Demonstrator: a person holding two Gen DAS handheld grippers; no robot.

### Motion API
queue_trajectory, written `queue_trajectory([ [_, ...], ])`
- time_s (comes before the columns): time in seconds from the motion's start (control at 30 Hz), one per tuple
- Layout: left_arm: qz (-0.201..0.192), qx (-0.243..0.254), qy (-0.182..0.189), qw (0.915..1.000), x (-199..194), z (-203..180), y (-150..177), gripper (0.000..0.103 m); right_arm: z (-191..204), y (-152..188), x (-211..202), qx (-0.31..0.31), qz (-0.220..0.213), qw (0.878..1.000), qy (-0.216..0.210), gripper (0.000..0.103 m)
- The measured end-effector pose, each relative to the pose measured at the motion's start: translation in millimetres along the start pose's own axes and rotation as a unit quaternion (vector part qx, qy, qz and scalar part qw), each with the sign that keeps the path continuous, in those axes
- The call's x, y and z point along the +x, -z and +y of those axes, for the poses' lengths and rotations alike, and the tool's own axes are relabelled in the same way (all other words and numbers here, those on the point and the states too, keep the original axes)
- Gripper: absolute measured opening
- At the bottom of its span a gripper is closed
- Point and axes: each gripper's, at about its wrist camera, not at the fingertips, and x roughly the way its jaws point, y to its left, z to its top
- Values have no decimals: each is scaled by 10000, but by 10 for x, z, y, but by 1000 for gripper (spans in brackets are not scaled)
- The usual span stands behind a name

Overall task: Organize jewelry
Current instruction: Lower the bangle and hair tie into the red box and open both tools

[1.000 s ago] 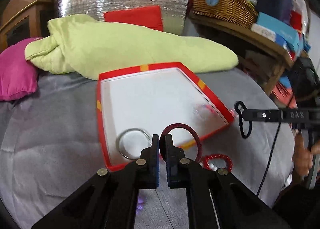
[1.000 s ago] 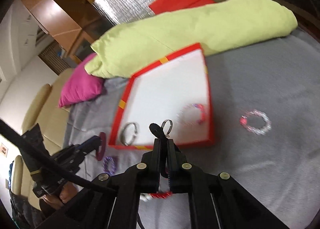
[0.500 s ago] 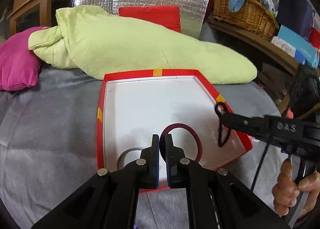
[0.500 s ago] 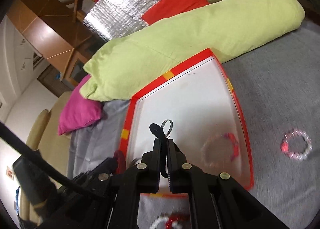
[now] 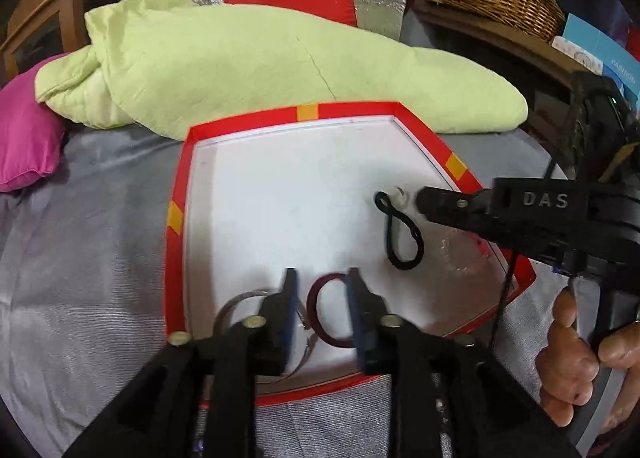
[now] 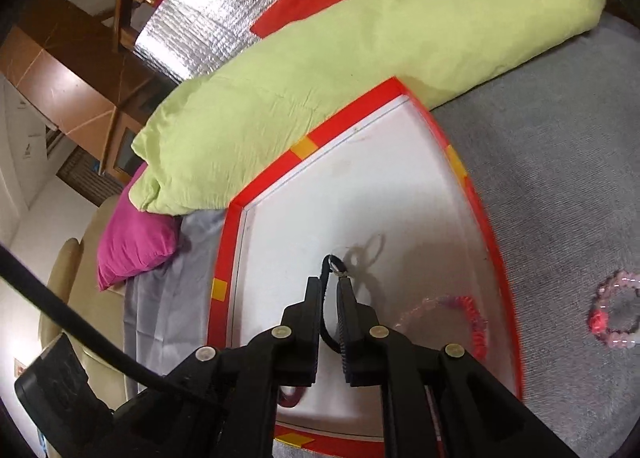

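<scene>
Jewelry first: the dark red cord bracelet [image 5: 330, 312] now lies in the red-rimmed white tray [image 5: 280, 193] at lower centre, released as the left gripper [image 5: 320, 290] fingers parted. The right gripper [image 6: 330, 294] stays clamped on the black cord loop [image 5: 400, 234].

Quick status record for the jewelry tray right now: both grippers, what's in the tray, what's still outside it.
left gripper: open, fingers either side of the maroon bracelet lying in the tray
right gripper: shut on the black cord, held over the tray
tray: red rim, white floor, on the grey cover
in tray: maroon bracelet, silver bangle, pink beaded bracelet
outside tray: second pink beaded bracelet on the grey cover
</scene>
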Motion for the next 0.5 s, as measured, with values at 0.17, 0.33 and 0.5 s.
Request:
queue_trajectory([
  [0.17,-201,-131,-257,9994,-146,91,-6,49,-48,-19,-275,29,-239,9997,-6,11],
  [0.33,-349,-326,-765,9959,-252,246,59,59,-109,-25,-616,82,-473,9988,5,11],
  [0.5,-398,-473,-1137,9916,-386,417,151,61,-188,-20,-894,116,-662,9977,110,22],
])
